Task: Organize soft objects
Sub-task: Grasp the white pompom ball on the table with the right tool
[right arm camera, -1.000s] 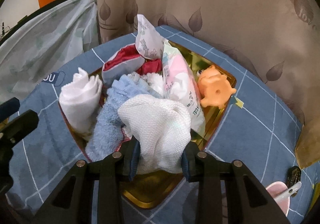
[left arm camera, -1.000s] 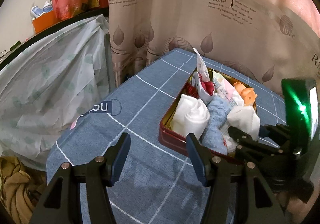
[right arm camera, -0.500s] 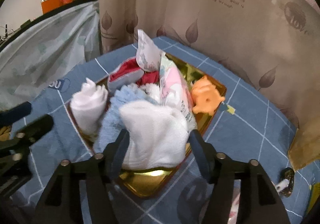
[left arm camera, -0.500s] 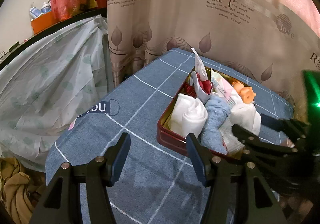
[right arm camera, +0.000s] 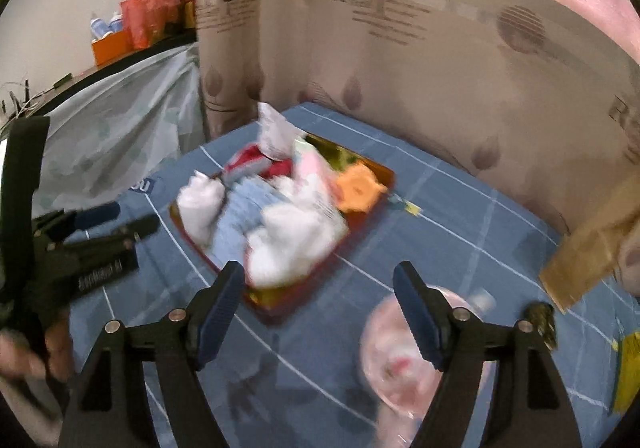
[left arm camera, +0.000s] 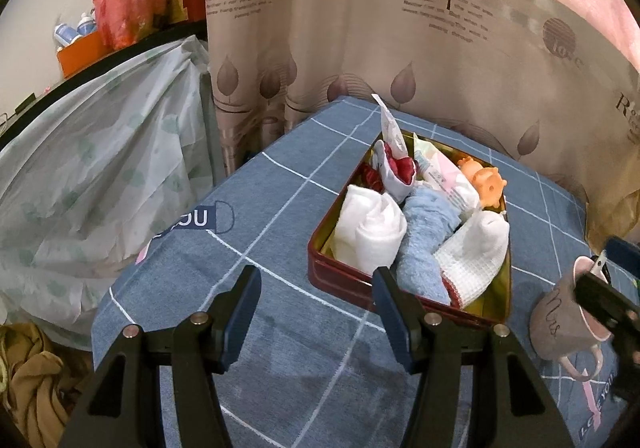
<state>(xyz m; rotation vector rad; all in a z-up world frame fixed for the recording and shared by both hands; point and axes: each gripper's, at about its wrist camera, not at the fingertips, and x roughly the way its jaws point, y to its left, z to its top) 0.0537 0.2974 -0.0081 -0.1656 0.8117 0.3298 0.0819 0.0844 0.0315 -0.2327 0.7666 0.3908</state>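
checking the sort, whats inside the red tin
The tin holds two white cloths, a blue towel, a red pouch, a packet and an orange toy. Anything beneath them is covered.

Pink mug (left arm camera: 565, 322) on blue checked tablecloth (left arm camera: 248, 216), leaf-print curtain (left arm camera: 360, 28) behind.

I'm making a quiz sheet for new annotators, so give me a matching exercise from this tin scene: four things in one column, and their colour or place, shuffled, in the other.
Things
1. rubber toy
2. fuzzy cloth
3. waffle cloth
4. mug

Colour or place
A. light blue, lying in the middle of the tin
B. outside the tin, on the blue tablecloth
C. orange, at the tin's far corner
D. white, at the tin's near corner

Pairs: 1-C, 2-A, 3-D, 4-B
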